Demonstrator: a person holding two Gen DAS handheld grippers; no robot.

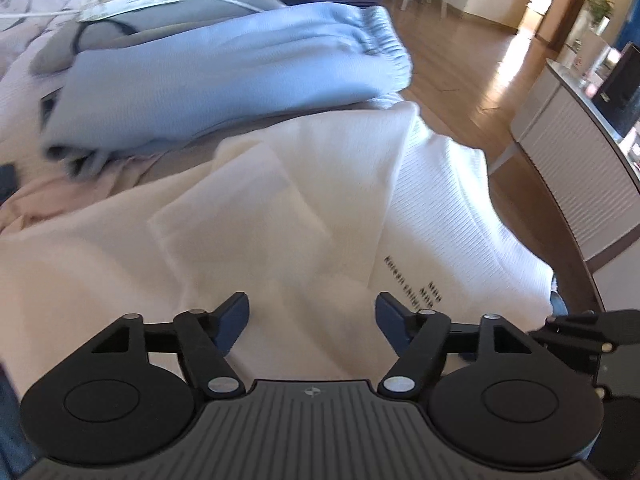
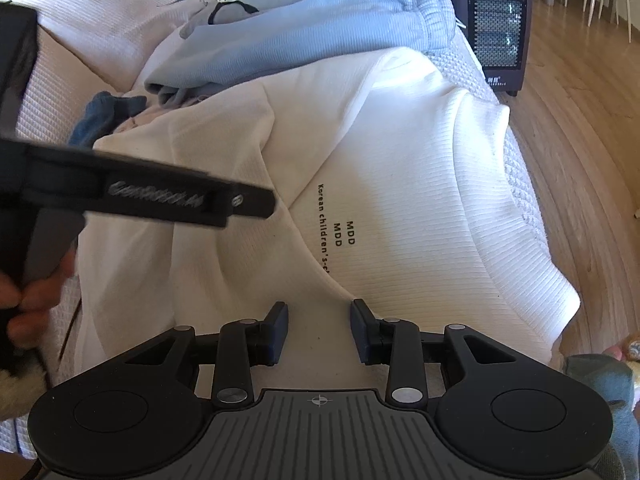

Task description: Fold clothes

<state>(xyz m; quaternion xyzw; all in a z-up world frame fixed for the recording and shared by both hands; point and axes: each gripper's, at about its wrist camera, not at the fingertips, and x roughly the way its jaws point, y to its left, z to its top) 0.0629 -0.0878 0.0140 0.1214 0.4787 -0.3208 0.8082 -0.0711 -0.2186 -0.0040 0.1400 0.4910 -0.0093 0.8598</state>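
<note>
Behind the white shirt [image 2: 420, 184] lie folded blue trousers [image 2: 320, 36].

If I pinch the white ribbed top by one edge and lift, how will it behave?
The white ribbed top will probably go limp and sag, since it already lies in soft creases. The sleeve folded across it may slide off. It looks light, so one gripper should lift it.

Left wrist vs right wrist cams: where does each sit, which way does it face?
Left wrist: on the left gripper, looking forward over the white top toward the blue garment; jaws open, the right gripper at the frame's right edge.
Right wrist: on the right gripper, over the same top; jaws open, left gripper and hand at left.
Shared: top, blue garment.
</note>
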